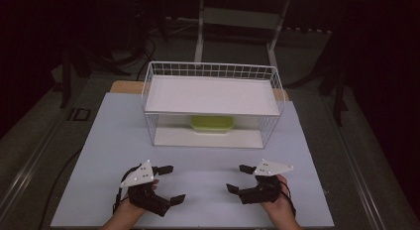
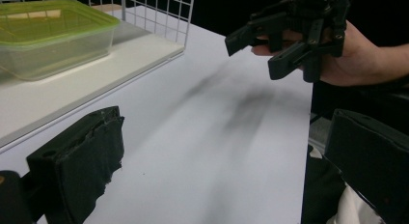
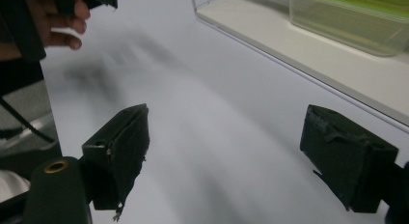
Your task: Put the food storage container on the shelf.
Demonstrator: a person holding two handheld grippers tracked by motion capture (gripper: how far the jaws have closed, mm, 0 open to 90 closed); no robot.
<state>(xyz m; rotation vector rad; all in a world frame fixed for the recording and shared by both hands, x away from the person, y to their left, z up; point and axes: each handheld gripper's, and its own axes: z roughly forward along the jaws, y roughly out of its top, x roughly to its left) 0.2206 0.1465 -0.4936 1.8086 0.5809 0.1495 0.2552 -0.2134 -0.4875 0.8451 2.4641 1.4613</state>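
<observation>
Both pairs of black jaws, their inner faces padded with frayed dark material, stand spread wide with nothing between them. The left gripper (image 1: 170, 183), a black plastic tool topped by a grey three-cornered plate, sits in the person's left hand (image 1: 130, 206) on the near side of the white wire-mesh basket rack (image 1: 274, 86); the right gripper (image 1: 238, 178), of the same build, is held by the right hand (image 1: 275, 202) beside it, the two tools pointing toward each other. Both hover low over the pale, matt rectangular tabletop (image 1: 198, 180), well apart from the rack. The translucent rectangular plastic container with a lime-green lid (image 1: 212, 124) rests on the rack's lower white shelf, under its flat white upper shelf. Around the rack lies a dim room with grey flooring (image 1: 44, 126), dark cables (image 1: 143, 54) and a pale metal frame (image 1: 237, 17) behind.
</observation>
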